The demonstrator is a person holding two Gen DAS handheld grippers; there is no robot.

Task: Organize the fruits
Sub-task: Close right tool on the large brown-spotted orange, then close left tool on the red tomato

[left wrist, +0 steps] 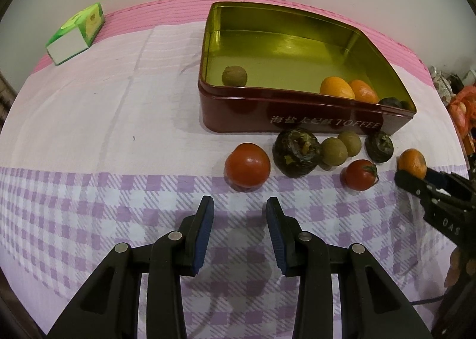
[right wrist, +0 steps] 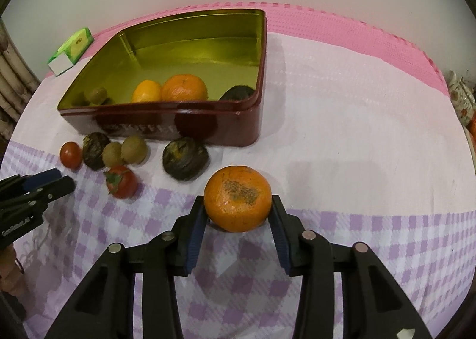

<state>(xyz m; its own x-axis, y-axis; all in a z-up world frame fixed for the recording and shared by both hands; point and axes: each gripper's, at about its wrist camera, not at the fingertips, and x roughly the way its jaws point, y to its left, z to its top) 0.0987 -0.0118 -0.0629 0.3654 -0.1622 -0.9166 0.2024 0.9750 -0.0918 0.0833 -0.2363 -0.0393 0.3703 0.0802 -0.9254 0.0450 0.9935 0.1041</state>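
Our right gripper [right wrist: 238, 211] is clamped on the mandarin [right wrist: 238, 198] near the toffee tin [right wrist: 166, 128], but only at the pad tips, so it could squirt out w/ any jerk. Left gripper [left wrist: 239, 214] hangs empty, jaws apart.

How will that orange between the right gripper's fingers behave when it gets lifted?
The orange looks round, so it would probably roll if released. Its skin looks slightly glossy, so the right gripper might slip. A dark rough patch on top hints at a softer spot.
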